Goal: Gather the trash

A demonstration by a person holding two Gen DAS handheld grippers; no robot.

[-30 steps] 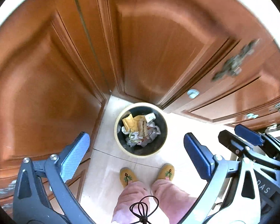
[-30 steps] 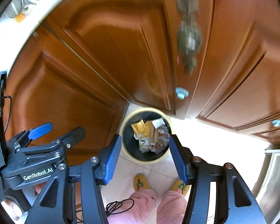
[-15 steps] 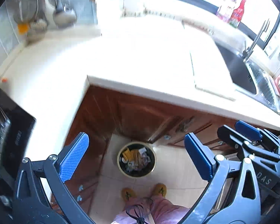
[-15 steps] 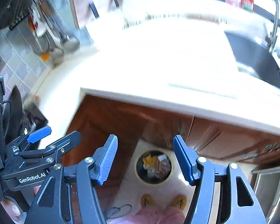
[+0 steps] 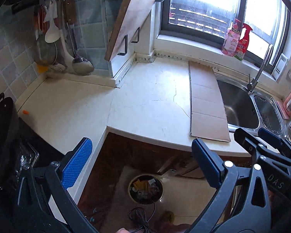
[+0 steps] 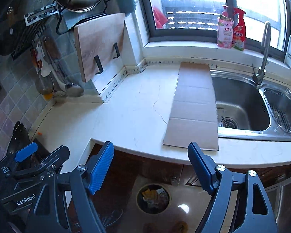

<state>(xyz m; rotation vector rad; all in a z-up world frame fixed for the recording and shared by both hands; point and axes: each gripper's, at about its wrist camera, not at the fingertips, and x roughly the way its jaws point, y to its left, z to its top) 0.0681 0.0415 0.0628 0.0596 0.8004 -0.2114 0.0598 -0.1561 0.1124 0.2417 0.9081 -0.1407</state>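
A round trash bin [image 5: 145, 188] [image 6: 153, 198] holding wrappers and paper stands on the floor far below, in front of the brown cabinets. My left gripper [image 5: 140, 143] is open and empty, high above the counter's front edge. My right gripper [image 6: 151, 145] hangs beside it at the same height; its jaws are opening and nothing is between them. A flat strip of cardboard [image 5: 207, 101] [image 6: 194, 108] lies on the white counter [image 5: 145, 97] next to the sink. A tiny orange scrap [image 5: 25, 112] [image 6: 39, 134] lies near the counter's left end.
A steel sink [image 6: 242, 106] with a faucet [image 6: 261, 64] sits on the right. A wooden cutting board [image 6: 100, 44] leans on a rack at the back, with hanging utensils [image 5: 67, 38] to its left. Two bottles [image 6: 230, 31] stand on the sill. A black pan [image 5: 2, 126] is at far left.
Both grippers have risen from just above the floor bin to well over the counter, so the bin looks small and the counter and window have come into view. The right jaws have spread wider.
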